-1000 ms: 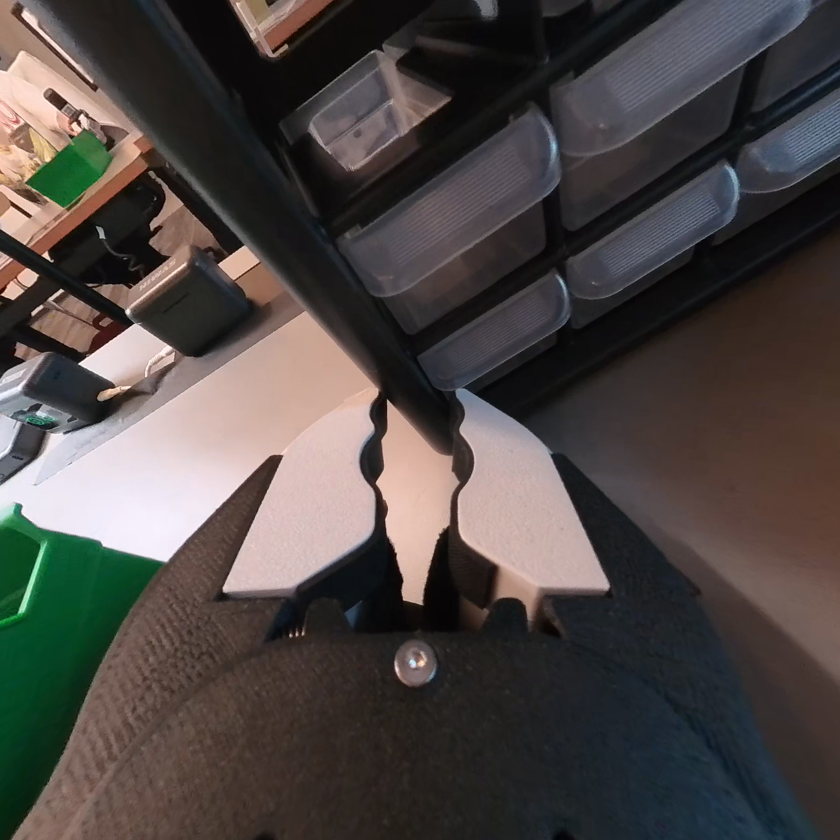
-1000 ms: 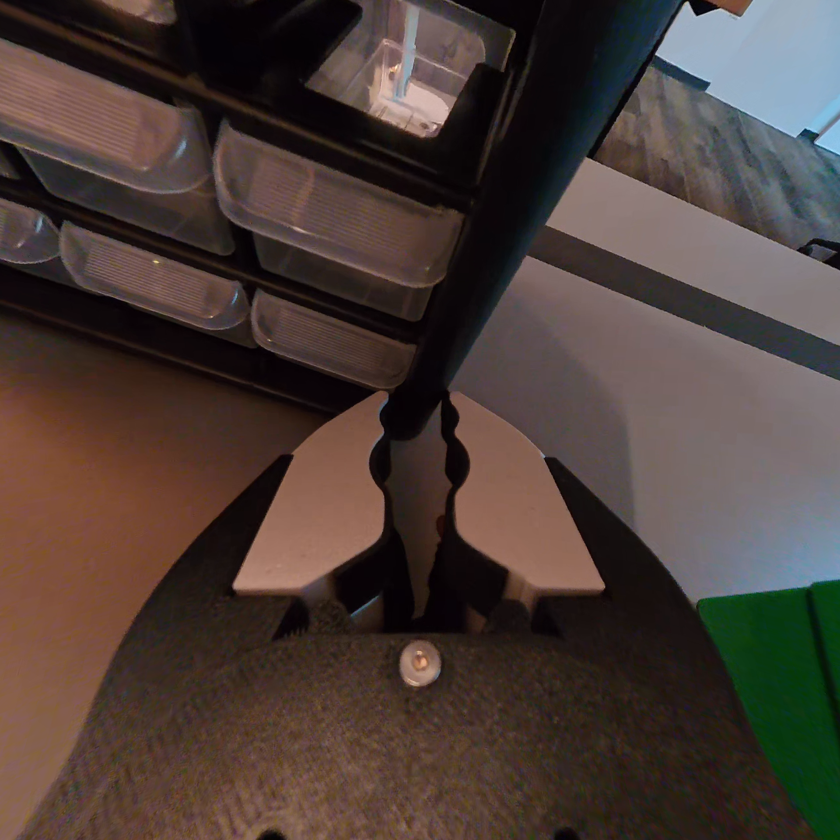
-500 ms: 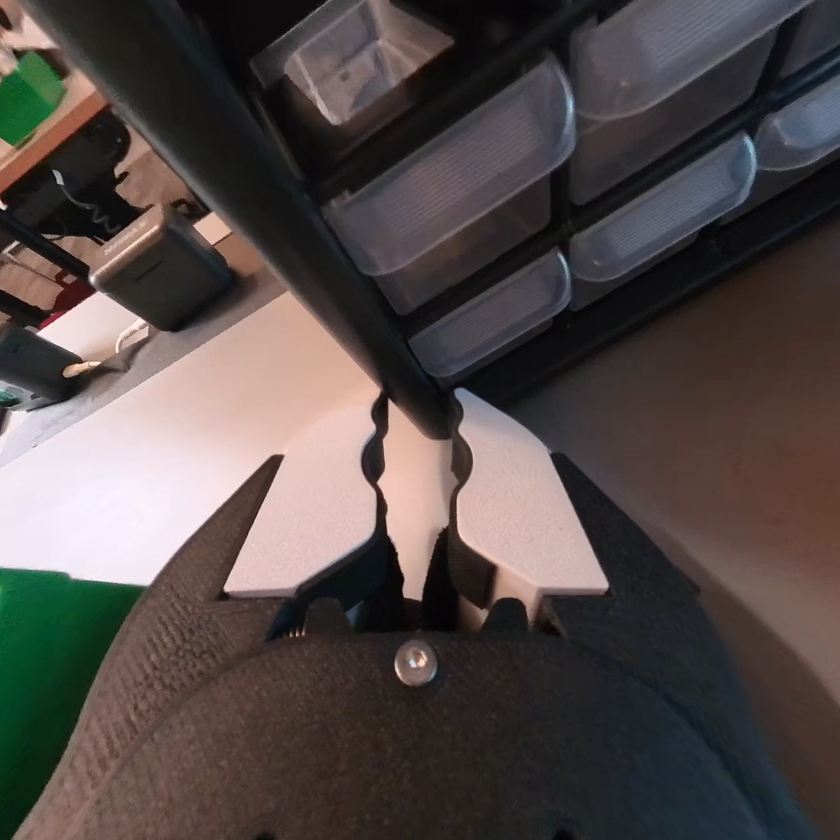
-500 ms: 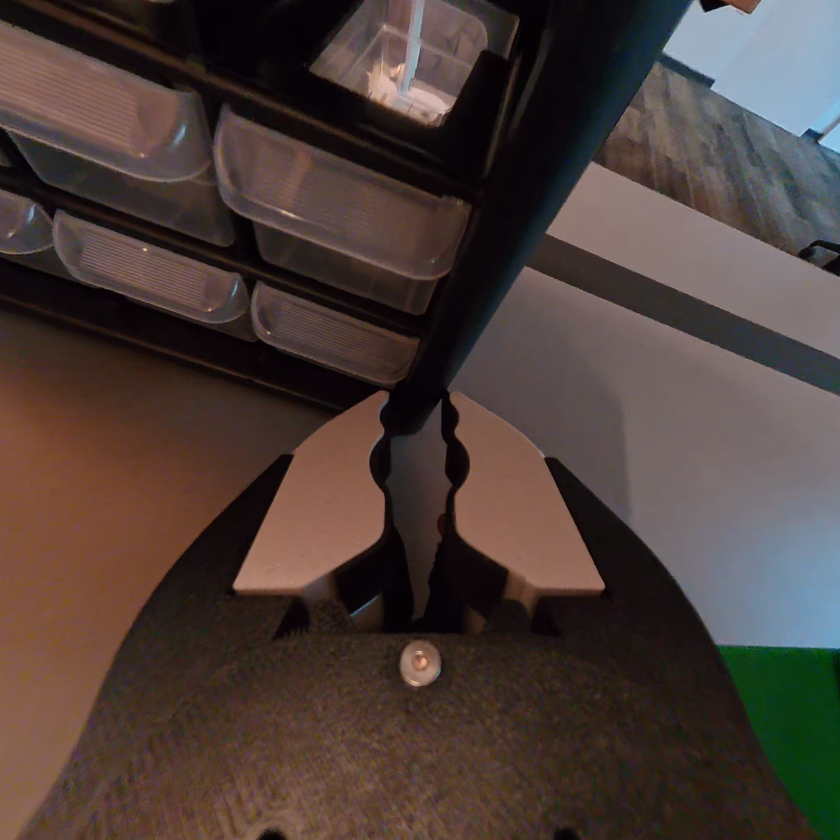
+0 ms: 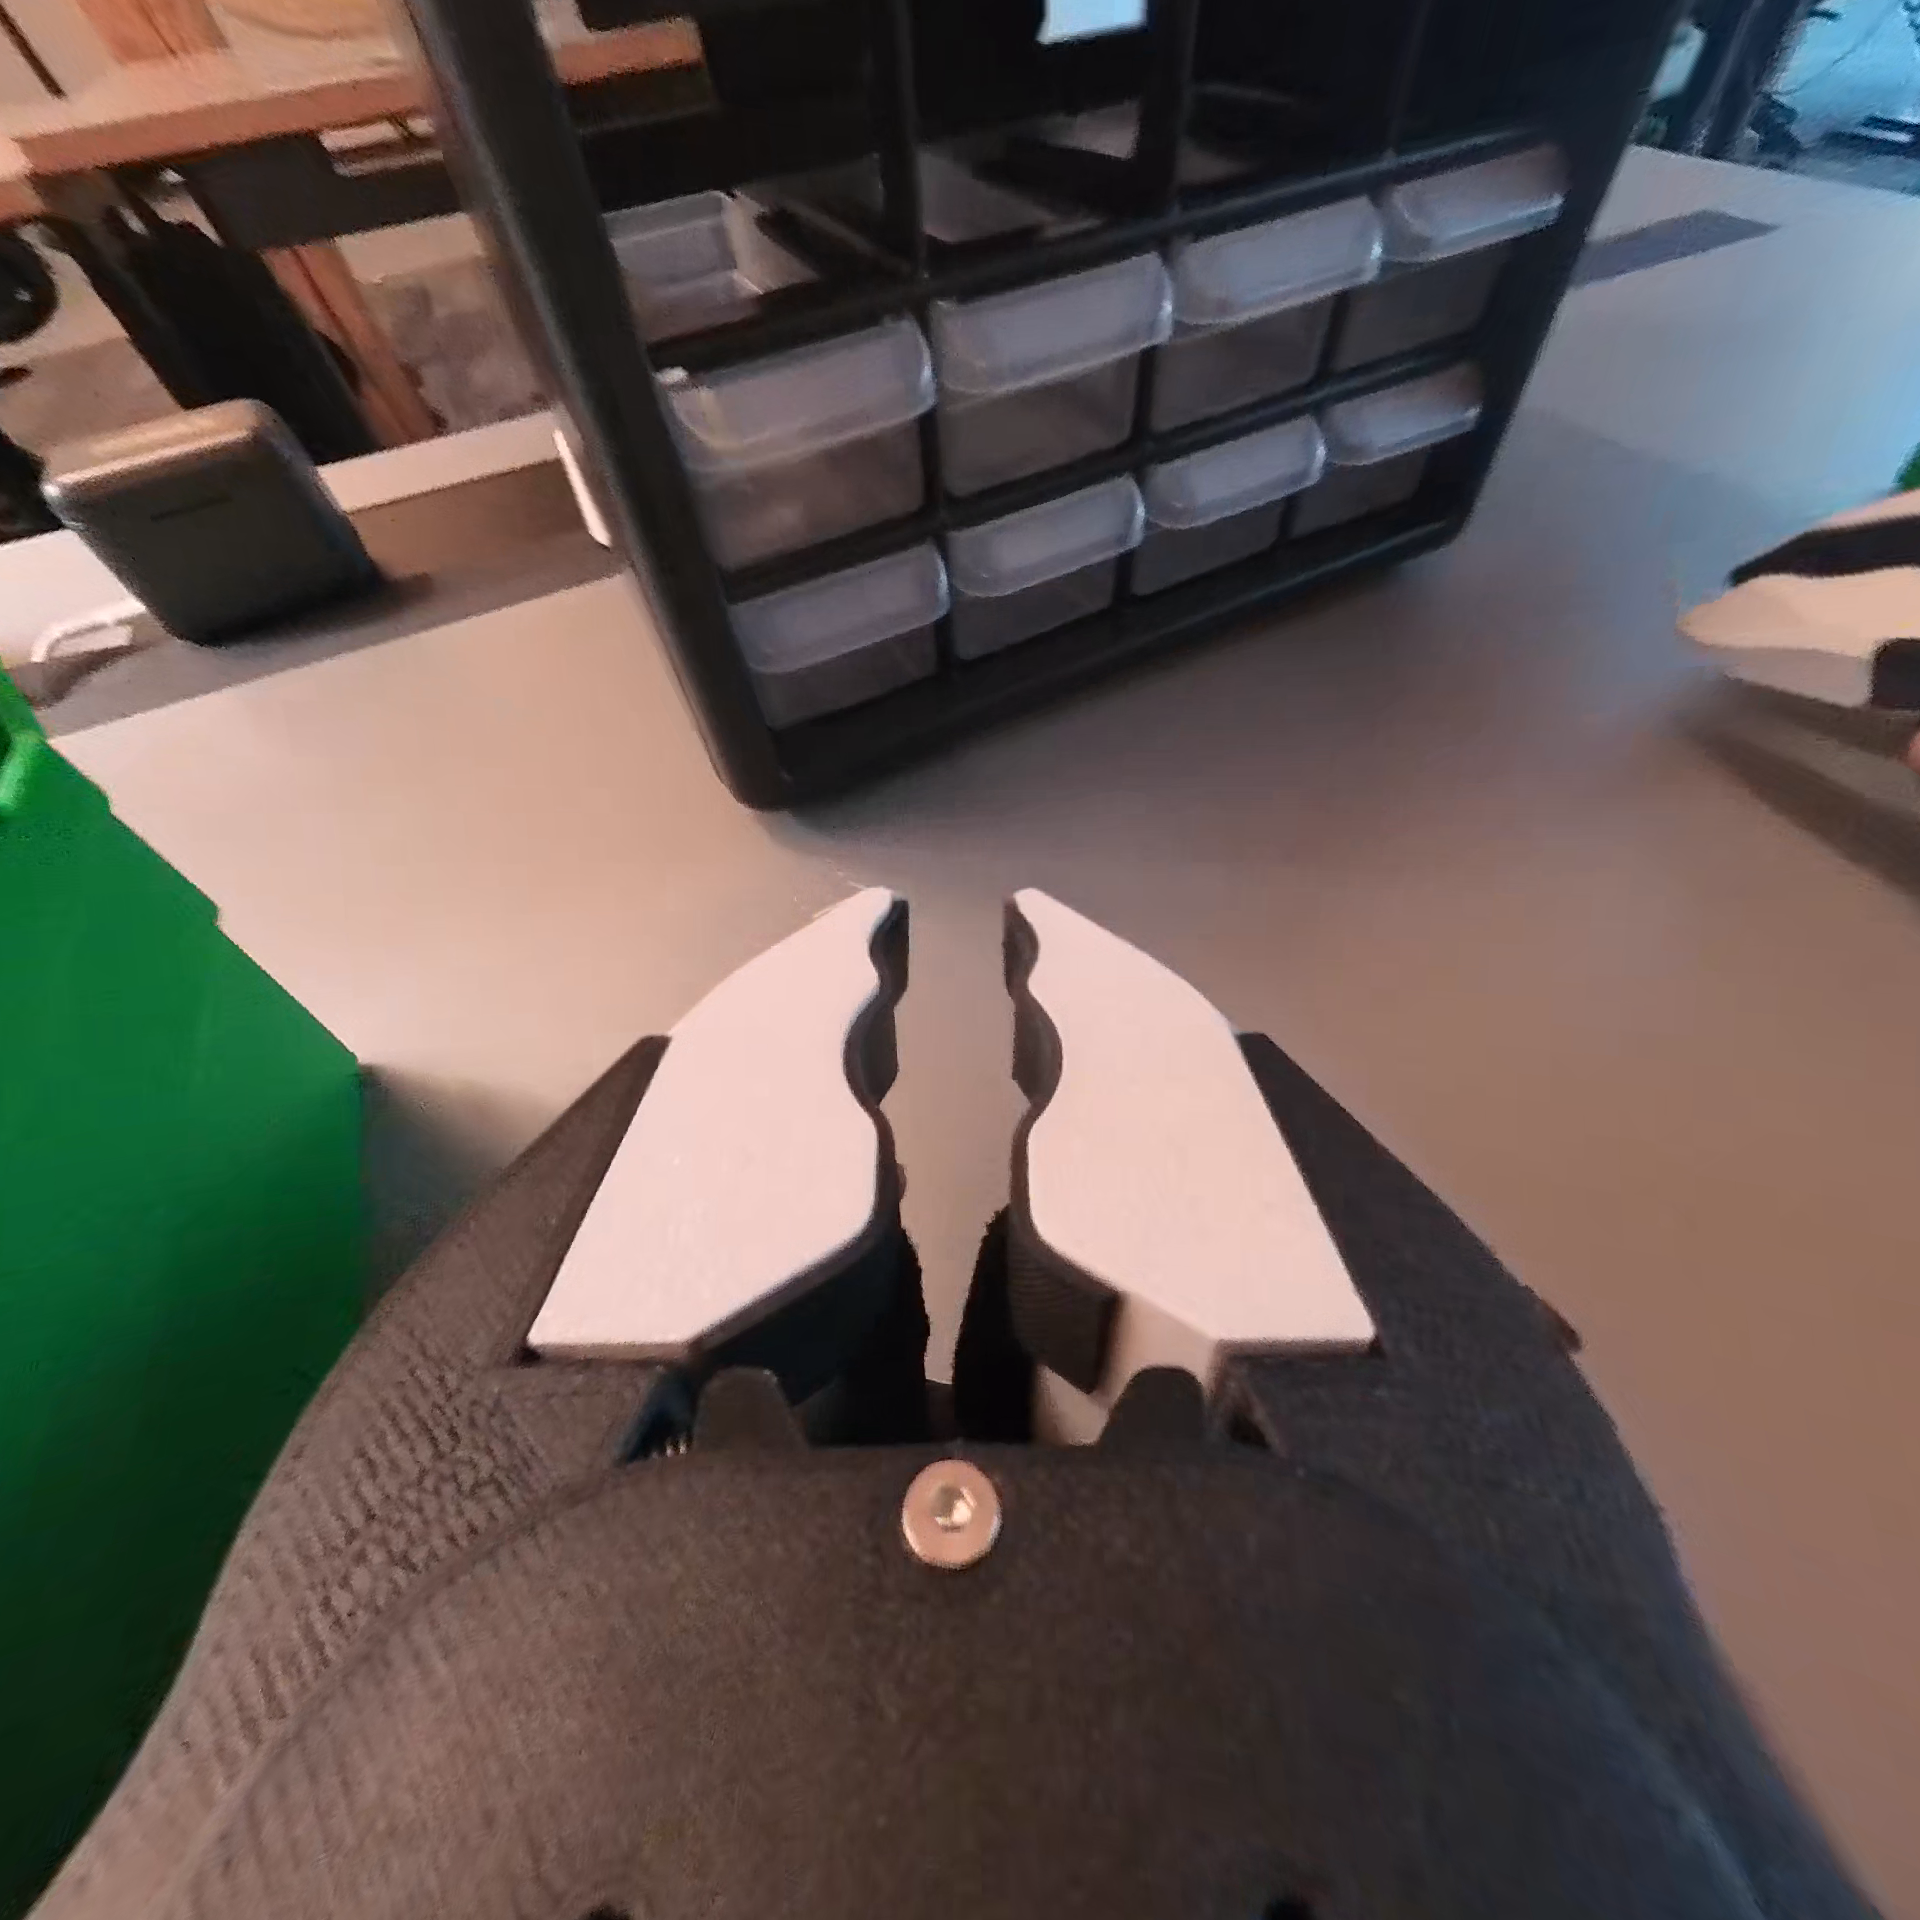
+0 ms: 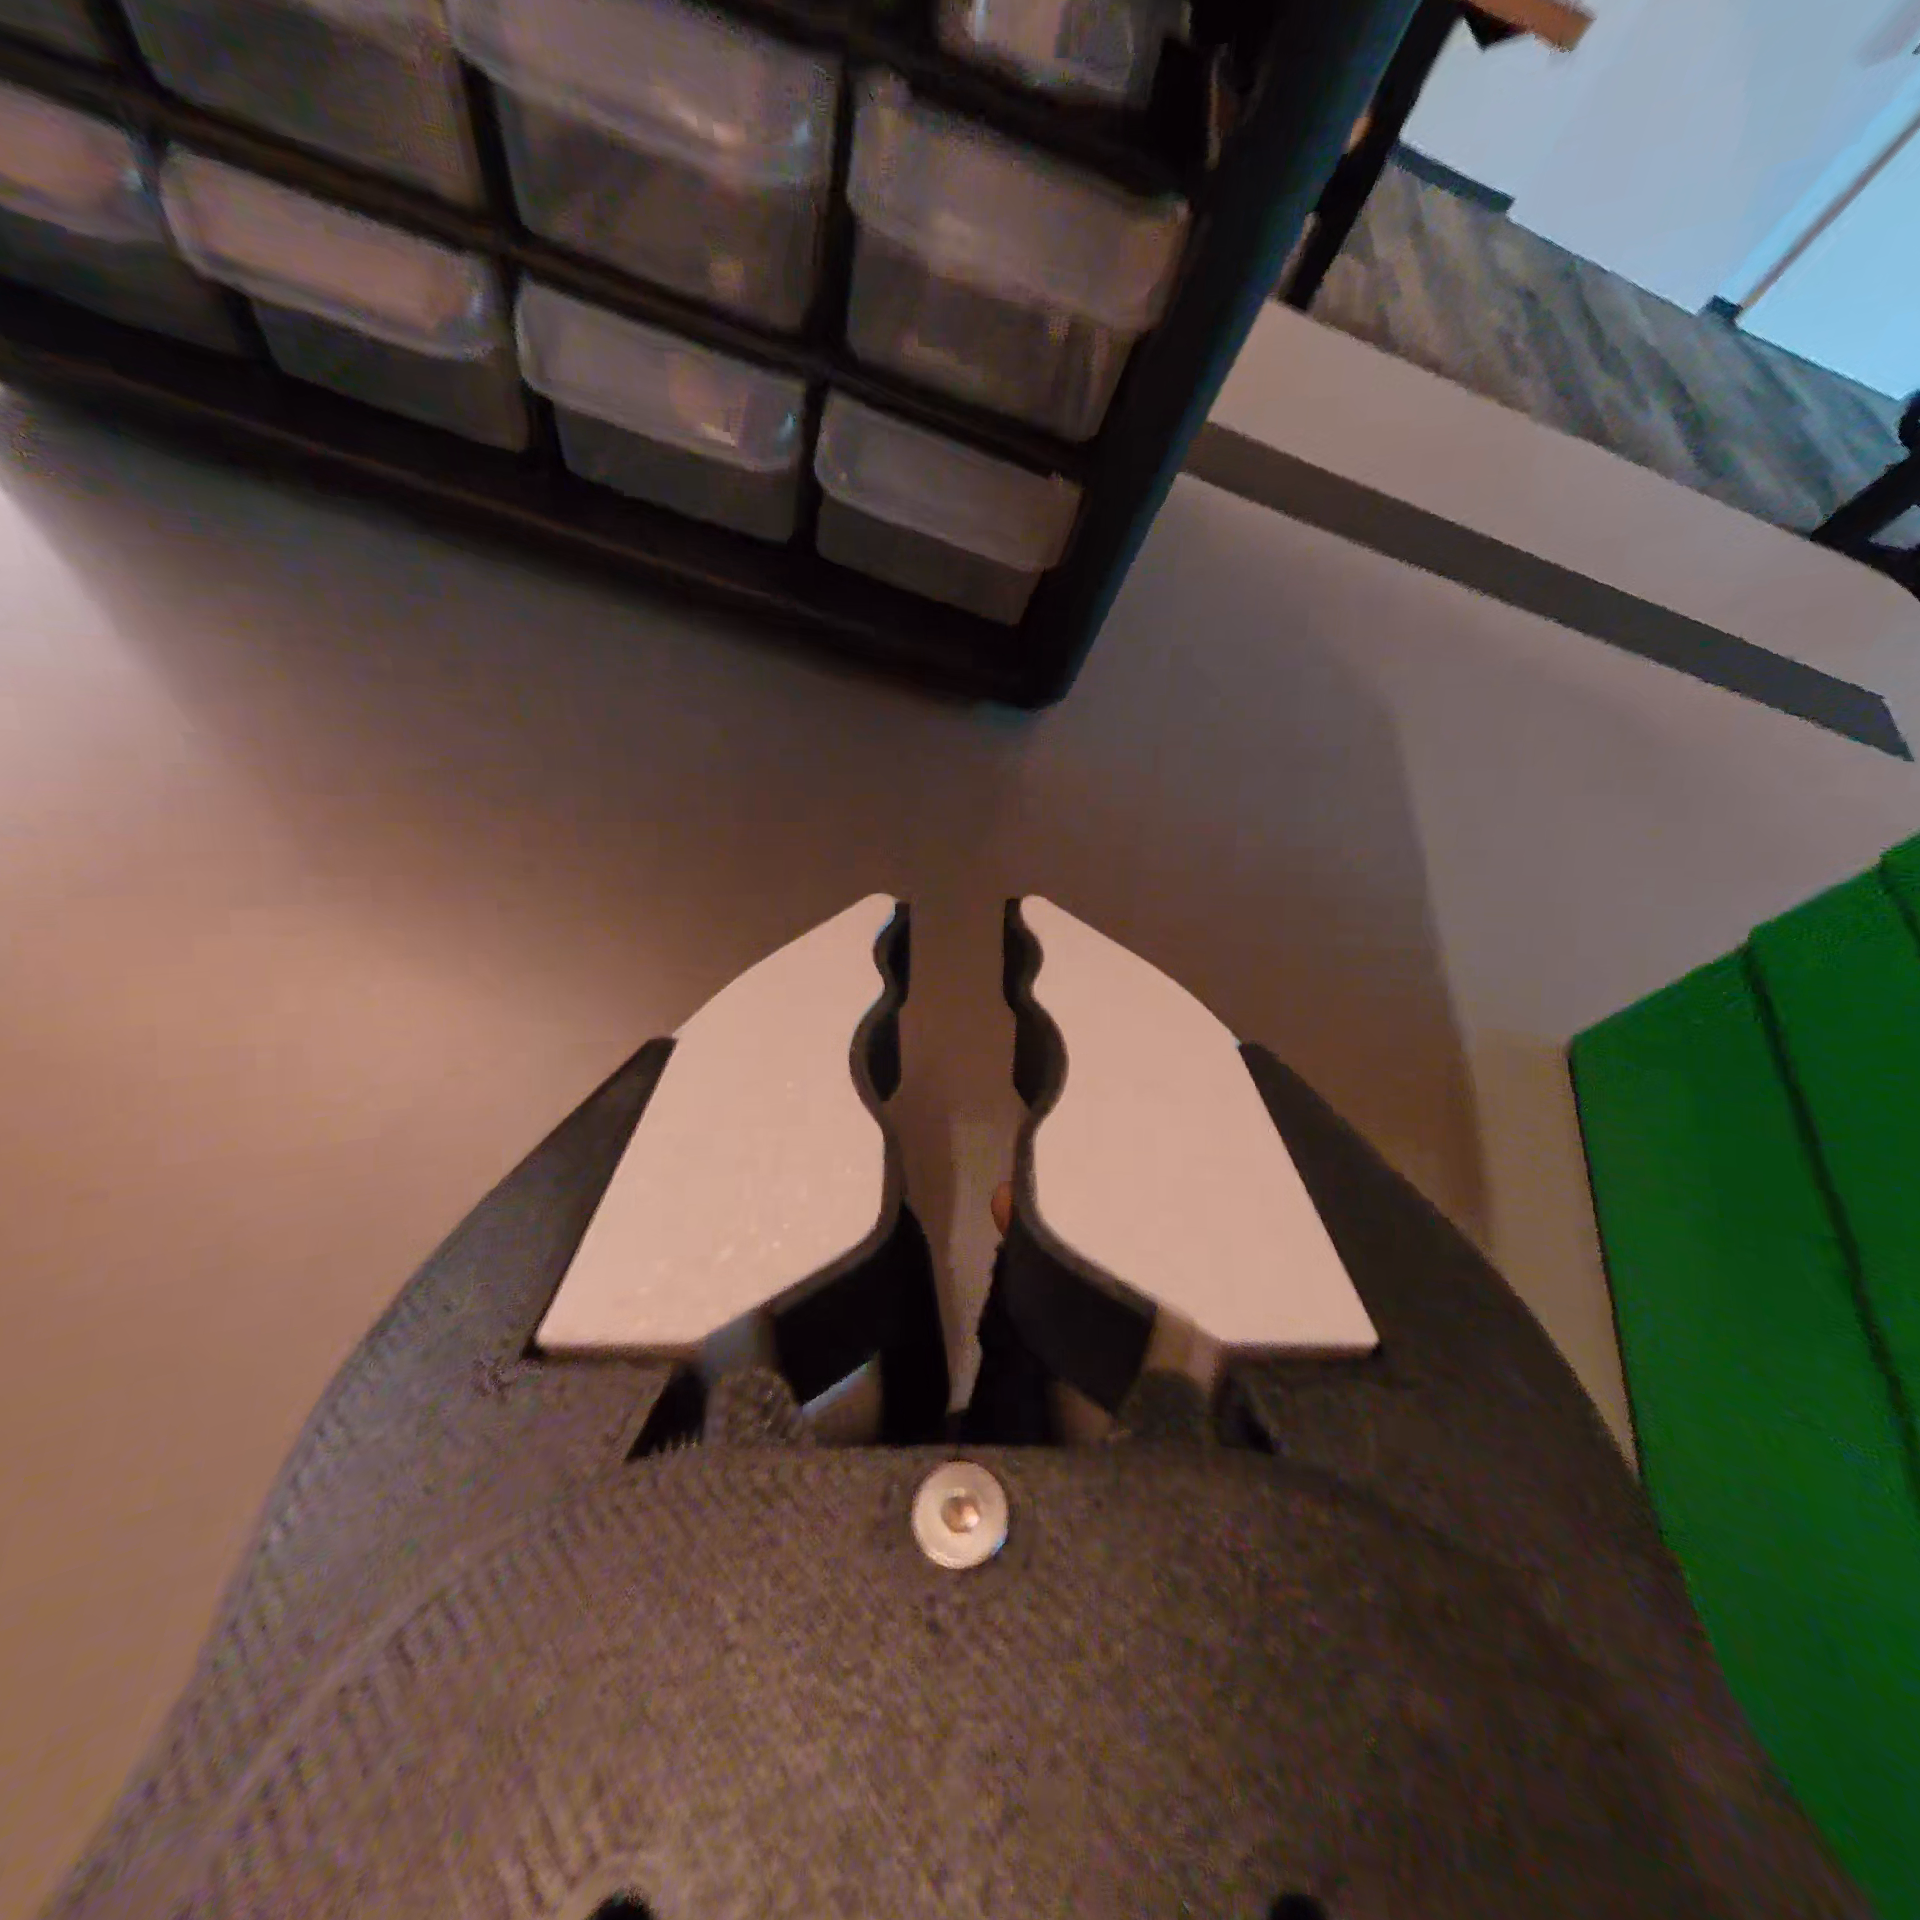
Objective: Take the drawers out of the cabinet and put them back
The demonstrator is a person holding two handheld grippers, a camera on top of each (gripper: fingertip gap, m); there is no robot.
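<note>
Left tongs (image 5: 954, 909), right tongs (image 6: 958, 912): slightly parted, empty.

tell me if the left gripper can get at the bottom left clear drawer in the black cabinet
Probably yes: the left gripper, fingers slightly apart and empty, faces the clear plastic bottom-left drawer of the black cabinet across bare grey table.

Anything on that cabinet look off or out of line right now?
One thing: in the cabinet, the clear drawer at the left end of the third row up sits pushed back, not flush like the two full rows of drawers below. Several slots around and above it look empty. Both claws, left and right, hold nothing.
</note>
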